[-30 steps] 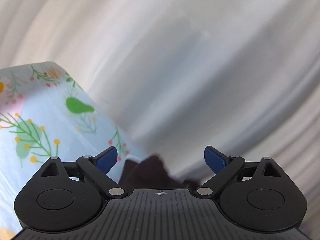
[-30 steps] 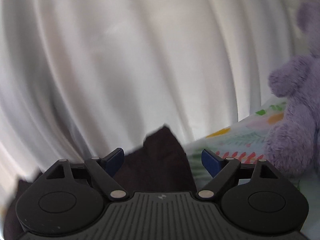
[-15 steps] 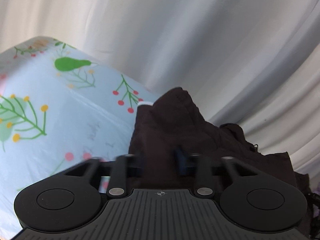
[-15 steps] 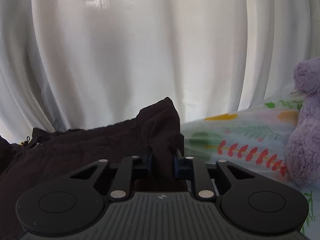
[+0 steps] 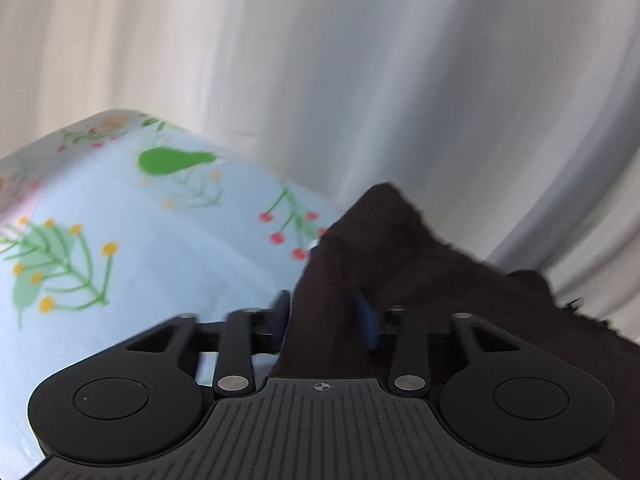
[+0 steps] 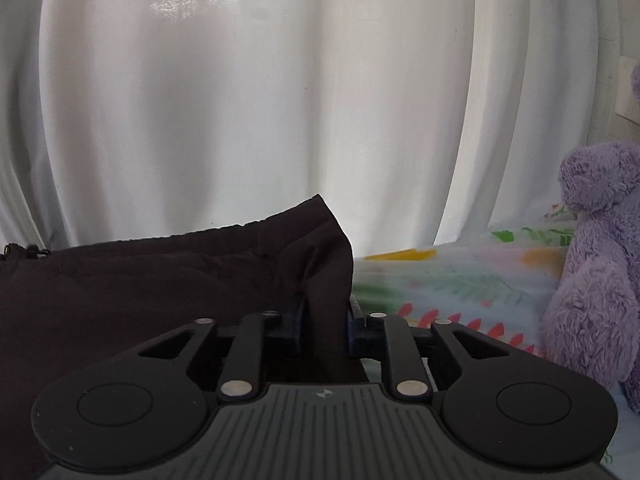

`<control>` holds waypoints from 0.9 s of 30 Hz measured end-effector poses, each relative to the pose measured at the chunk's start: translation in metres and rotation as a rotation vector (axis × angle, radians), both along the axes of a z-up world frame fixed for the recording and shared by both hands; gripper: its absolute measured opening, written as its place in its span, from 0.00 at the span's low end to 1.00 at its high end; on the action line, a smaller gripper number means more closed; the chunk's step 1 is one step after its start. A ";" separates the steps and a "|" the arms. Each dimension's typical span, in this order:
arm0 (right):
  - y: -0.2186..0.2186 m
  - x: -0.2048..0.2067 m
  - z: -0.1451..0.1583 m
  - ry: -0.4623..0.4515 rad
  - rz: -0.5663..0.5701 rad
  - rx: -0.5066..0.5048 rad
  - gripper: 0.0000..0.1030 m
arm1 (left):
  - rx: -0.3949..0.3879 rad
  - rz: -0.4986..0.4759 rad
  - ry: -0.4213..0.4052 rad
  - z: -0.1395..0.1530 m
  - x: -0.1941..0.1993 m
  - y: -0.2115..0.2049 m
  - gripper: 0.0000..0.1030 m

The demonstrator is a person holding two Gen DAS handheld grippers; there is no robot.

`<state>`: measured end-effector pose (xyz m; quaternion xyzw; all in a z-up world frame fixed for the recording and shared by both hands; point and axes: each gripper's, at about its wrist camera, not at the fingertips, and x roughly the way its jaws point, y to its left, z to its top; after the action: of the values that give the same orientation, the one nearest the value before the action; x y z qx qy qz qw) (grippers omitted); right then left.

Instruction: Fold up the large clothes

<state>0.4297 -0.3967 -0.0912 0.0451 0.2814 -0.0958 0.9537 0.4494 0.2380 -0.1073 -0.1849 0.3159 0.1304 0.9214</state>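
**Both grippers stand on a corner of the dark garment**

The left gripper (image 5: 324, 314) has its two blue pads at about half of their width, and its jaws have just been opening again. A raised corner of the dark garment (image 5: 384, 264) stands between them. The left pad (image 5: 282, 312) lies against the edge of the cloth, and the right pad (image 5: 368, 320) shows beside a fold of it. The view is blurred there, so I cannot tell if the pads press on the cloth.

The right gripper (image 6: 325, 326) is more narrow. Its jaws have also just been opening a little, and a thick fold of the same garment (image 6: 160, 280) fills the whole gap between the pads. Both pads touch the fold, so it is gripped.

The garment is very dark, almost black with a brown tone, and matte. In the right wrist view it spreads to the left of the gripper as a wide, nearly flat sheet with soft creases. Its top edge runs almost level, and the corner above the pads rises to a point. In the left wrist view it rises to a peak and falls away to the right.

It lies on a light blue bed sheet (image 5: 160, 260) printed with green leaves, yellow dots and red berries. A white curtain (image 6: 256, 120) hangs behind. A purple plush toy (image 6: 592, 264) sits on the sheet to the right, apart from the garment.
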 end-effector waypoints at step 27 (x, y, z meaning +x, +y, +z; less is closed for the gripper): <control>0.020 0.067 -0.059 -0.056 0.211 0.765 0.00 | -0.112 -0.256 -0.193 -0.023 0.098 -0.120 0.90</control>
<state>0.4966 -0.3766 -0.1502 0.3708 0.2739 0.1157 0.8799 0.5470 0.1176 -0.1299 -0.2058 0.2538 -0.0243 0.9448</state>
